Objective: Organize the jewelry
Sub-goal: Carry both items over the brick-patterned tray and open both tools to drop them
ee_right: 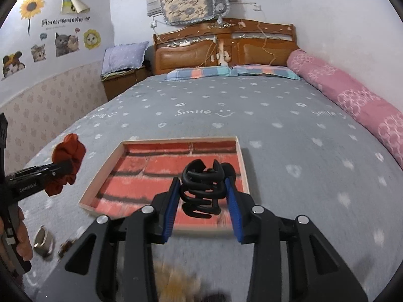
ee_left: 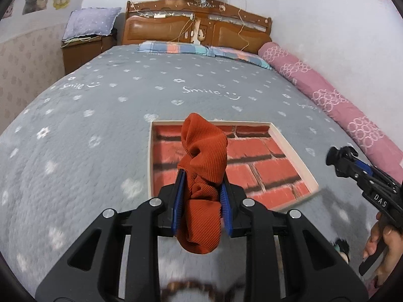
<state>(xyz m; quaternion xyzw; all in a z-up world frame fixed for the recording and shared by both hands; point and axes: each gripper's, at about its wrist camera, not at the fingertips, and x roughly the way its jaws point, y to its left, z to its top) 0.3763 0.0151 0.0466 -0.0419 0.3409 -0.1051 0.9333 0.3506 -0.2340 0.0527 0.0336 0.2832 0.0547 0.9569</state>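
Note:
My left gripper [ee_left: 201,191] is shut on a rust-orange fabric scrunchie [ee_left: 204,161], held above the near edge of a shallow tray [ee_left: 292,148] with a red brick-pattern floor. In the right wrist view the same scrunchie [ee_right: 68,161] shows at the left in that gripper. My right gripper [ee_right: 202,193] is shut on a black hair claw clip [ee_right: 202,188], above the near part of the tray [ee_right: 241,161]. The right gripper also appears at the right edge of the left wrist view, with the claw clip [ee_left: 336,156] at its tip.
The tray lies on a grey bedspread [ee_left: 100,115] with white flowers. A silver ring-shaped piece [ee_right: 44,241] and a brown beaded piece [ee_right: 66,245] lie on the bed near the person's hand [ee_right: 24,246]. A pink bolster [ee_left: 335,100] runs along the right wall. A fuzzy orange item [ee_right: 176,279] sits blurred under my right gripper.

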